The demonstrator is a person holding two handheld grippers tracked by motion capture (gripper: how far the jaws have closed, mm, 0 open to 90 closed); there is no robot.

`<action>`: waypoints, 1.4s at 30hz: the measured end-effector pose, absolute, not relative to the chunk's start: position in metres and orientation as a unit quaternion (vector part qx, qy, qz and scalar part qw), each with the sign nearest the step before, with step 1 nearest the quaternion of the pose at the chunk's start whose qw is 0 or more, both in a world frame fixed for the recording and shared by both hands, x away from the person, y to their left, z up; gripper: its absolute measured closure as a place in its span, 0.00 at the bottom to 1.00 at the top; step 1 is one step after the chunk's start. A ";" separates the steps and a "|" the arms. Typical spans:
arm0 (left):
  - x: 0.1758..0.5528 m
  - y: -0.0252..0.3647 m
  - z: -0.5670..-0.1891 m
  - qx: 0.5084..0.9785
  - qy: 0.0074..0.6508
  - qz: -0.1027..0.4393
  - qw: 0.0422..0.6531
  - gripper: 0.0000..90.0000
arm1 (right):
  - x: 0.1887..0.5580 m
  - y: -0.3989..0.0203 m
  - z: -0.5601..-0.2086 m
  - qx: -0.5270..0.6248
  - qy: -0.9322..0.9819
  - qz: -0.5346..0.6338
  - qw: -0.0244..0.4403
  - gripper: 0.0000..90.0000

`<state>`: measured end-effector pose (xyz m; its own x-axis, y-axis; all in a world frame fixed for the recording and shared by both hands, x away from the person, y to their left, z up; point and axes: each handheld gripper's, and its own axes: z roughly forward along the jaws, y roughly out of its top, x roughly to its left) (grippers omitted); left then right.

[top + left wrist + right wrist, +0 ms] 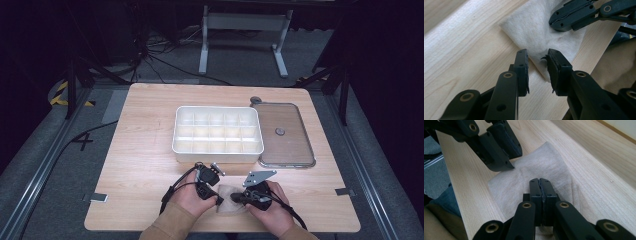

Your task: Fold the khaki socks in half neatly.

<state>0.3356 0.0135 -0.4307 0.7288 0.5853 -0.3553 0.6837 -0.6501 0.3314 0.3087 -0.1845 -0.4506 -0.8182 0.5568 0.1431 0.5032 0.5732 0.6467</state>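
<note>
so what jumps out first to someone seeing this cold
Two hand-held grippers meet over a pale cloth at the table's near edge: the right gripper is shut on it, the left gripper open at its edge. Behind sits a white compartment tray, its clear lid to the right.

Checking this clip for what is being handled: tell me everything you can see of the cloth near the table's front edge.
The cloth is a small, pale beige woven piece, apparently folded, lying flat on the wooden table between the two hands. One corner points away across the wood. The right gripper is shut, its fingers together over the cloth's middle; whether fabric is pinched cannot be told. The left gripper stands open astride the cloth's edge, fingers not pressing it.
</note>
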 end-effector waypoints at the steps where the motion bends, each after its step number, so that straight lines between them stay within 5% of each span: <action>1: 0.336 0.013 -0.431 0.902 0.352 -0.109 0.226 0.78 | 0.309 -0.184 -0.451 0.299 0.886 0.352 0.038 1.00; 10: 0.335 0.011 -0.433 0.905 0.345 -0.113 0.223 0.80 | 0.309 -0.184 -0.451 0.295 0.888 0.350 0.043 1.00; 16: 0.333 0.009 -0.430 0.914 0.328 -0.094 0.221 0.98 | 0.309 -0.184 -0.451 0.293 0.889 0.350 0.044 1.00; 42: 0.322 0.004 -0.410 0.922 0.300 -0.046 0.239 0.99 | 0.304 -0.182 -0.448 0.279 0.884 0.374 0.020 0.98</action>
<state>0.3215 0.0036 -0.4105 0.8152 0.5323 -0.2281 0.5761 -0.7055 0.4127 0.3040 -0.1824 -0.4481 -0.8440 0.5077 0.1730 0.4778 0.5651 0.6725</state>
